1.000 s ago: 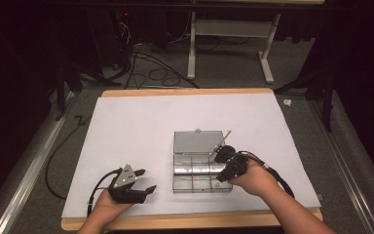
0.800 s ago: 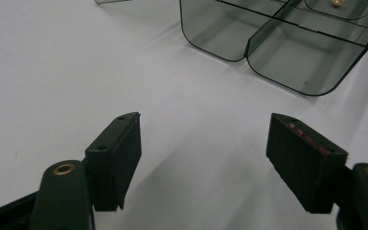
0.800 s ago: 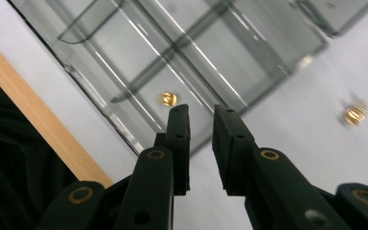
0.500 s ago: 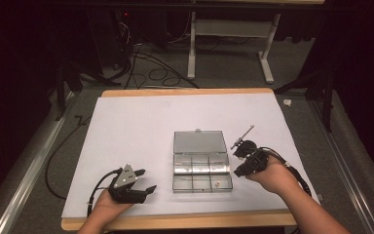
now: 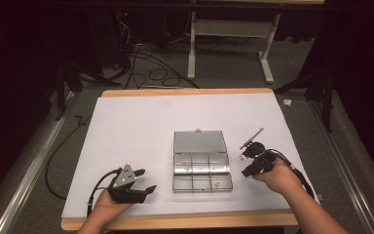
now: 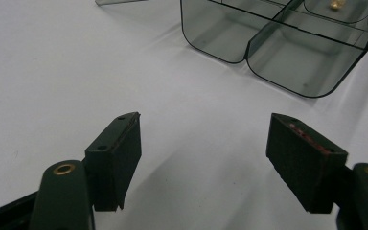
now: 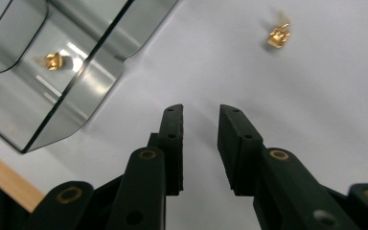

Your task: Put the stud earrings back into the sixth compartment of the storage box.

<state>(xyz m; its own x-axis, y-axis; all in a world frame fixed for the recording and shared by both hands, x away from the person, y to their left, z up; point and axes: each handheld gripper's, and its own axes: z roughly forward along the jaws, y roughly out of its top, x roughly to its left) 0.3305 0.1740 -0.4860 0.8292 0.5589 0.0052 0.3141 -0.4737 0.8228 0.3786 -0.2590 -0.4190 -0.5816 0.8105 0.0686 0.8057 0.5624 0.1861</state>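
A clear compartment box (image 5: 202, 174) lies at the table's middle with its lid (image 5: 198, 142) laid open behind it. One small gold part (image 7: 53, 60) rests in a corner compartment and shows as a gold part (image 5: 217, 184) in the high view. Another gold part (image 7: 279, 34) lies on the white paper beyond my right gripper's jaws. My right gripper (image 7: 201, 112) hovers just right of the box (image 7: 62, 52), jaws narrowly apart and holding nothing; from above it is the right gripper (image 5: 247, 170). My left gripper (image 5: 145, 188) rests near the front left, left gripper (image 6: 203, 124) jaws wide open, the box (image 6: 278, 43) ahead of them.
A white paper sheet (image 5: 141, 131) covers the wooden table, whose front edge (image 5: 175, 222) runs close under both hands. Cables and a metal desk frame (image 5: 224, 44) stand on the floor behind the table.
My right gripper has drawn back from over the box to the paper at its right. The left gripper has stayed where it was.
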